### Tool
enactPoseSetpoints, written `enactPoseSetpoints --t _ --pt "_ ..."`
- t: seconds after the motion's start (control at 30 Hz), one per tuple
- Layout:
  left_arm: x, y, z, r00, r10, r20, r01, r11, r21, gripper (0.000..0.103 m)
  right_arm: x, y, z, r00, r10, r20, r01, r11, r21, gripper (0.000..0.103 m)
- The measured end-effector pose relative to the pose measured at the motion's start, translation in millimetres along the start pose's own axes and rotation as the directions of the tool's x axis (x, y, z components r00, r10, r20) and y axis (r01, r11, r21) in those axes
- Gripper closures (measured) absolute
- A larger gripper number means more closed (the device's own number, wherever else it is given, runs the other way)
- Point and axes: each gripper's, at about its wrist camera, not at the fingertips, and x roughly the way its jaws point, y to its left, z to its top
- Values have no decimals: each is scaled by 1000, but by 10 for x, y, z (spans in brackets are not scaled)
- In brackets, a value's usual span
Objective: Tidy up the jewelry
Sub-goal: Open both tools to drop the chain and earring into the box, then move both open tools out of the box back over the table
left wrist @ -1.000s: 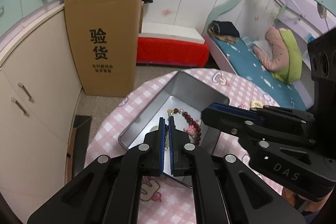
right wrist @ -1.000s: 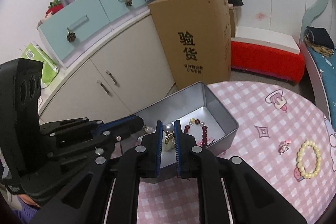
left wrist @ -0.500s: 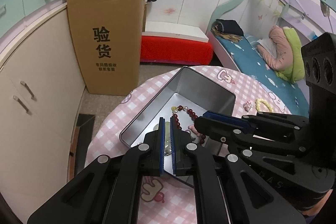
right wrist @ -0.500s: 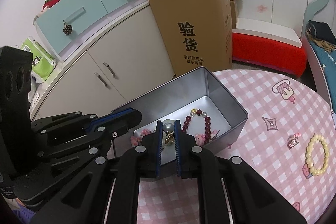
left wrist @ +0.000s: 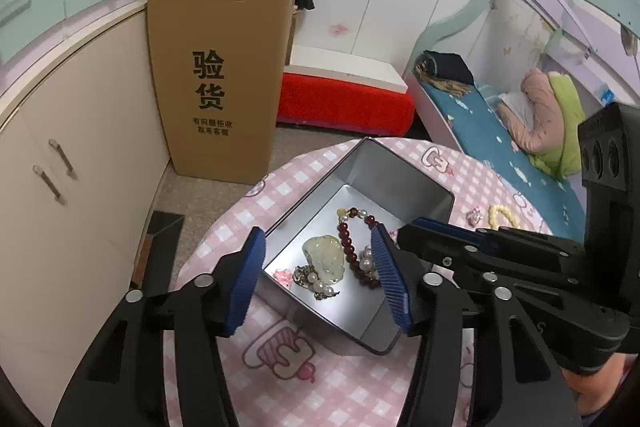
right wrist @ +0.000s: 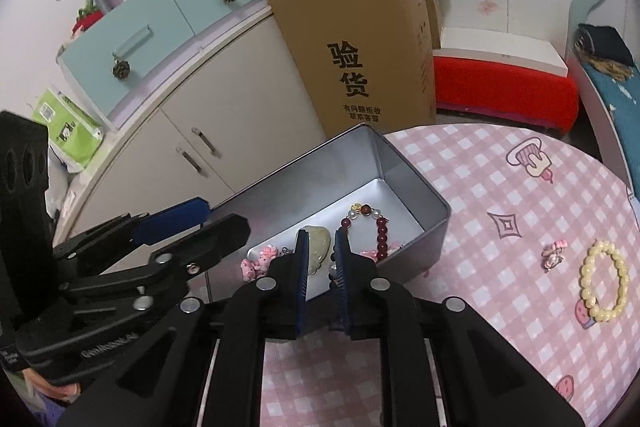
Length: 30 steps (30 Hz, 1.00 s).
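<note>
A silver metal tin [left wrist: 404, 183] [right wrist: 404, 167] stands on the pink checked table. Inside lie a pale green jade pendant [left wrist: 326, 259] [right wrist: 316, 247], a dark red bead bracelet [left wrist: 352, 247] [right wrist: 382, 233], a pearl piece [left wrist: 318, 287] and a pink charm [left wrist: 282, 277] [right wrist: 256, 263]. My left gripper [left wrist: 320, 269] is open above the tin's near end, empty. My right gripper [right wrist: 322, 247] is slightly open over the tin with nothing held. A cream bead bracelet [right wrist: 604, 287] [left wrist: 502, 217] and a small pink clip [right wrist: 554, 255] [left wrist: 476, 215] lie on the table right of the tin.
A tall cardboard box [left wrist: 220, 75] stands on the floor behind the table, next to cream cabinets [left wrist: 72, 155]. A red bench [left wrist: 344, 99] and a bed [left wrist: 500, 131] are at the back right. The round table's edge [left wrist: 224, 227] curves close to the tin.
My left gripper has opened wide and dropped the jade pendant into the tin. My right gripper has opened a little and let go of the pearl piece, which now lies in the tin.
</note>
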Motion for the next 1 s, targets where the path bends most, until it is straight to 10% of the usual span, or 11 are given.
enactPoseSetpoints --t 0.47,1.0 --pt "-279 -295 110 996 23 84 -24 1000 11 41 -636 -469 -111 994 -33 108 25 997 77 66" --pt "70 -1340 115 998 -62 25 57 988 143 35 -1253 -1851 -590 966 -224 126 183 943 277 66"
